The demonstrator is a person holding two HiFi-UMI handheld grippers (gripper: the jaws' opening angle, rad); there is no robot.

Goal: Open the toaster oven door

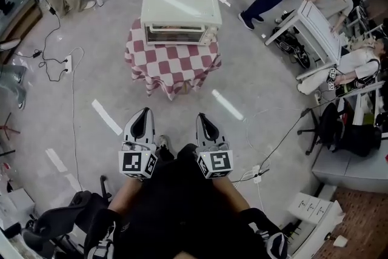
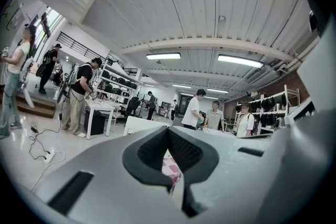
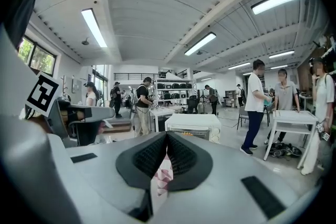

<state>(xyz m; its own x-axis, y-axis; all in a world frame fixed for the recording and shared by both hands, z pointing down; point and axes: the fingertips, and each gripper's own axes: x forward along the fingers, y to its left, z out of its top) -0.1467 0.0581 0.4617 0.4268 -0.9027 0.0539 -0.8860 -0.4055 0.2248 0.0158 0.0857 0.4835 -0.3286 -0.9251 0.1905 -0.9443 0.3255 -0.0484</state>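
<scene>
The oven (image 1: 180, 16) sits on a small table (image 1: 173, 73) draped in a red-and-white checked cloth (image 1: 140, 51), out in the middle of the floor. Its door (image 1: 176, 34) is on the side of the table that faces the person. It looks fully shut, glass front upright, with the knobs at its right end.

Both grippers are held low and side by side, well short of the table on the person's side, touching nothing. The left gripper (image 1: 144, 113) lines up roughly with the table's left edge and the right gripper (image 1: 202, 117) with its right edge. Both noses point toward the table.

Both pairs of jaws are pressed together with nothing between them. In the left gripper view the pads (image 2: 152, 152) meet at the tip, with a corner of the oven (image 2: 140, 124) peeking over them and a sliver of cloth (image 2: 171, 168) showing through the gap lower down. The right gripper view is much the same: pads (image 3: 181, 155) closed, oven (image 3: 193, 126) dead ahead just above the tip, checked cloth (image 3: 163, 178) in the slot below.

Floor stuff: two white tape strips, one off the table's near-left (image 1: 107, 116) and one off its near-right (image 1: 227, 104), plus a power strip (image 1: 68, 63) to the table's left.
</scene>
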